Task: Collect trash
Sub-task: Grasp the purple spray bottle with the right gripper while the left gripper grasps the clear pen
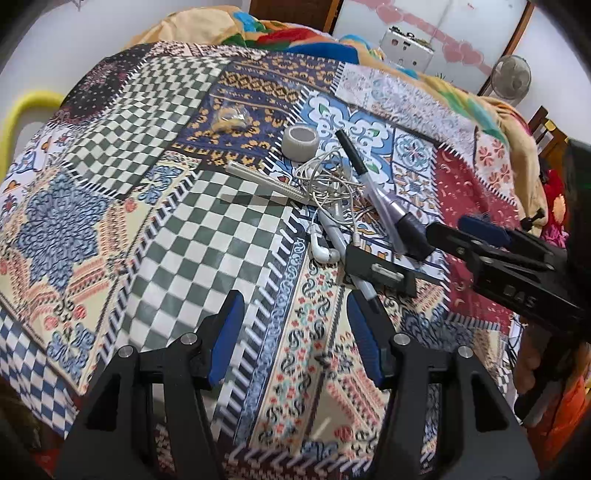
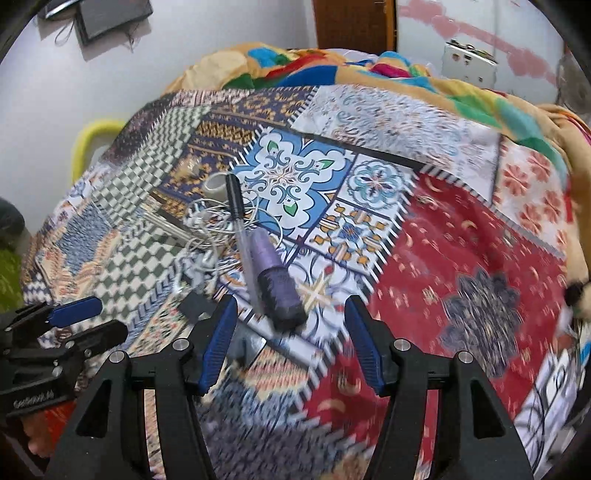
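A pile of small items lies on the patchwork bedcover [image 1: 177, 236]: a tape roll [image 1: 300, 142], tangled white earphones [image 1: 325, 192], a black-capped pen [image 1: 356, 162], a purple bottle with a dark cap [image 1: 406, 225], a white comb-like strip [image 1: 266, 181] and a crumpled yellow wrapper [image 1: 231, 117]. My left gripper [image 1: 295, 332] is open and empty, just short of the pile. My right gripper [image 2: 290, 339] is open, its jaws on either side of the purple bottle's [image 2: 275, 280] dark cap end. It also shows in the left wrist view [image 1: 454, 236].
A colourful blanket [image 1: 280, 33] is bunched at the bed's far side. A yellow bar [image 1: 22, 118] curves at the left edge. A fan [image 1: 511, 79] and a door stand behind. The red patch [image 2: 461, 258] lies right of the pile.
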`<action>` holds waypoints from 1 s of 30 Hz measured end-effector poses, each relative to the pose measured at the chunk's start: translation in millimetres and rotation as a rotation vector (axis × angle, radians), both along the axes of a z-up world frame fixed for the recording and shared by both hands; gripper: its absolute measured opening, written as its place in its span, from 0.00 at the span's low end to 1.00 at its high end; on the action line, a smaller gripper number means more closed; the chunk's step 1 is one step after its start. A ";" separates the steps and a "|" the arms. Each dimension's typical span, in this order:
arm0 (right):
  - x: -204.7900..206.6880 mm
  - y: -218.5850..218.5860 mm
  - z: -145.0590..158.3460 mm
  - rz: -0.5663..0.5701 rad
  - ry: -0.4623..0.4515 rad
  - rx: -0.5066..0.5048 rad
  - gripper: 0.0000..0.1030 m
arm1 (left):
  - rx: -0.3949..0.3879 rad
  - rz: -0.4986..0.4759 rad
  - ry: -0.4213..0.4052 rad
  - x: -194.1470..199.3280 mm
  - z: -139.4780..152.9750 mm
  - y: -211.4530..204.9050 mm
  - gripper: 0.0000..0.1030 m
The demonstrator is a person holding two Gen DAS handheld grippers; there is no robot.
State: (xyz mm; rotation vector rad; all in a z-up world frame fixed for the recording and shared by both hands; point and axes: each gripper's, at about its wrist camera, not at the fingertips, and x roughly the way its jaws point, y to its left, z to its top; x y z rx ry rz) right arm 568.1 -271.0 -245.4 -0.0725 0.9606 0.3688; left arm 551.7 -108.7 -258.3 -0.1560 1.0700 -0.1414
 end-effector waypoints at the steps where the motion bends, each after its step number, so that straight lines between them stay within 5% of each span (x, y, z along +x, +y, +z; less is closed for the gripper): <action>1: 3.9 1.5 -3.0 0.004 0.000 -0.009 0.55 | 0.001 -0.005 0.004 4.3 -2.9 -2.5 0.55; 12: 33.6 2.5 -24.8 0.102 0.086 0.082 0.26 | -0.002 -0.020 -0.022 32.8 1.0 -18.4 0.55; 24: -4.0 -44.3 -22.4 -0.040 0.007 0.022 0.24 | -0.052 -0.096 -0.021 62.6 1.2 -66.4 0.55; 30: -10.6 -69.0 -22.6 -0.110 0.008 0.030 0.24 | 0.090 -0.131 -0.017 77.6 -15.6 -103.7 0.39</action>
